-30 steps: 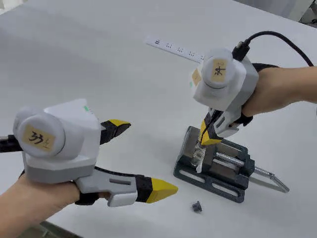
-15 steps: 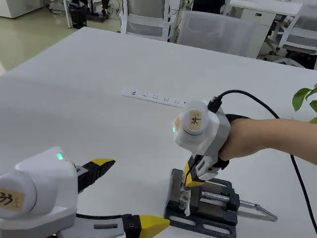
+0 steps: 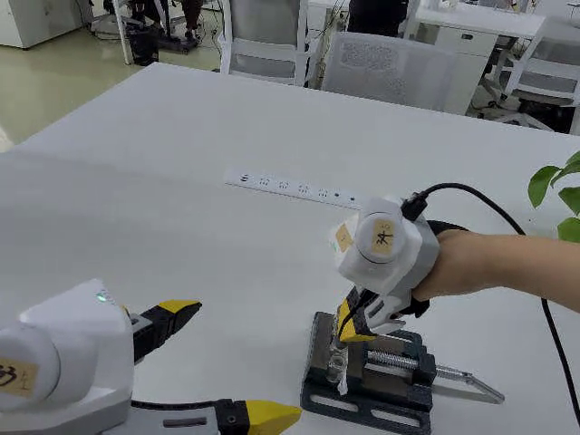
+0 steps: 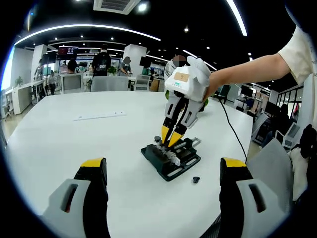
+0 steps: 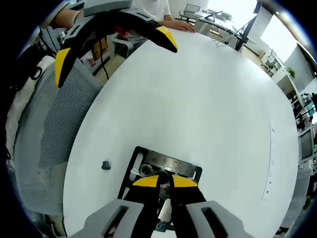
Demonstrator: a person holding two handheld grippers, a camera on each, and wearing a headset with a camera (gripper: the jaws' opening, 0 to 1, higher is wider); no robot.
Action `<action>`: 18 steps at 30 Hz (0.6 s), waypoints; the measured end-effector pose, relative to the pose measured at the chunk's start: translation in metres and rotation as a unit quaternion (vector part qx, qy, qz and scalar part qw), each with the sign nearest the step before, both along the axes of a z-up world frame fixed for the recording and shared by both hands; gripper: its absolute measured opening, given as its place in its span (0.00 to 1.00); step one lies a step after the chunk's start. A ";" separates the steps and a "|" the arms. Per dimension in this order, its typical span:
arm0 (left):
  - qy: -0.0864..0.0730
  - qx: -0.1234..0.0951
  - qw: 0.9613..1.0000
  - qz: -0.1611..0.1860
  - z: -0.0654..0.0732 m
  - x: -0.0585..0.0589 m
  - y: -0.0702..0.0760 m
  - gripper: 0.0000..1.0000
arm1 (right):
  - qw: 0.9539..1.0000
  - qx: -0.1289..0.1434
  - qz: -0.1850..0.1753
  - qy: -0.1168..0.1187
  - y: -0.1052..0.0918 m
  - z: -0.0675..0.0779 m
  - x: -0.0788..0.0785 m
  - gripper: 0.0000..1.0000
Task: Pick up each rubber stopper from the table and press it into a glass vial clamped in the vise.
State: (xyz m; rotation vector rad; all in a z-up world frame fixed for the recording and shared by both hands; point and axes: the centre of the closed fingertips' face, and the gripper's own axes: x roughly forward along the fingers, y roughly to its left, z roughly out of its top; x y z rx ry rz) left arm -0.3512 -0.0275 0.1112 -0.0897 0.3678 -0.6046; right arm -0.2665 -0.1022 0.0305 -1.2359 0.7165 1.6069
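— Fingers, head view?
— The left gripper [image 3: 227, 365] is spread wide over the table [image 3: 181, 163]. The right gripper [image 3: 349, 328] is nearly closed, above the vial [image 3: 337, 365] in the vise [image 3: 372, 385].
— Left gripper view?
— A stopper [image 4: 196, 179] lies loose just beside the vise.
— Right gripper view?
— The tips are almost together over the vial.

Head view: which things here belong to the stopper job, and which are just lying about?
Job: vise; glass vial clamped in it; loose rubber stopper on the table; right gripper at the vial; left gripper, open.

Lying about: power strip; chairs; plant.
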 end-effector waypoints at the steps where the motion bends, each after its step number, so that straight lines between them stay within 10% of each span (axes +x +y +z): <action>1: -0.001 -0.001 1.000 0.000 0.000 0.000 -0.001 0.94 | 1.000 0.003 -0.008 0.018 -0.002 0.002 -0.005 0.11; 12: -0.002 0.003 1.000 -0.001 0.000 -0.001 -0.001 0.95 | 0.995 0.088 -0.038 0.018 -0.025 0.015 -0.023 0.71; 18: -0.003 0.006 1.000 -0.003 0.000 -0.001 -0.002 0.95 | 0.992 0.104 -0.072 0.019 -0.042 0.009 -0.033 0.77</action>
